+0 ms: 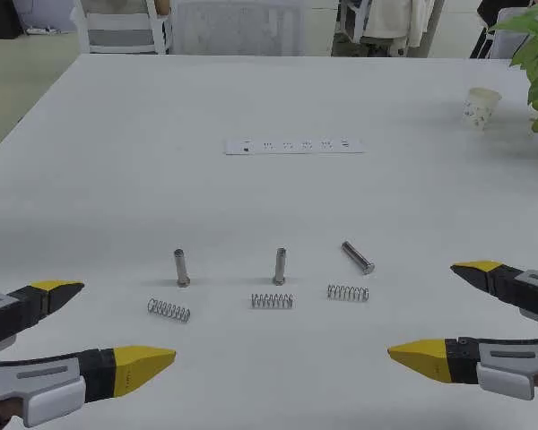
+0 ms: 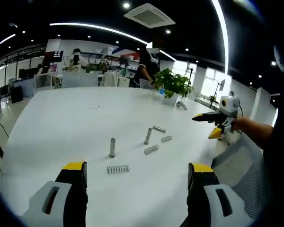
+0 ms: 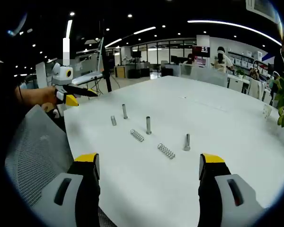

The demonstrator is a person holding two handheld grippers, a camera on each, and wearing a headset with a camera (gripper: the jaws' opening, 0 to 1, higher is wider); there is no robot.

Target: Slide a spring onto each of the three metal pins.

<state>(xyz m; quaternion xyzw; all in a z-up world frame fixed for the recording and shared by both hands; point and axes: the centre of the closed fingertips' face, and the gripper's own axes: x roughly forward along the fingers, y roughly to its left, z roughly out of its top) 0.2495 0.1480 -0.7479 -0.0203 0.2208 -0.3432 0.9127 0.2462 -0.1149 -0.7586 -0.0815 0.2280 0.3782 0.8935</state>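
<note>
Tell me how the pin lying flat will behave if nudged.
The lying pin is a round metal cylinder on a smooth table, so it would probably roll, likely curving because its head is wider. It looks rigid and, being metal, probably heavy for its size.

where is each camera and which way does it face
head view: on the headset, facing forward-down at pins and springs; left tongs and right tongs show below.
left gripper view: on the left tongs, facing along its jaws; right tongs and arm show.
right gripper view: on the right tongs, likewise; left tongs show.
All share pins and springs.
</note>
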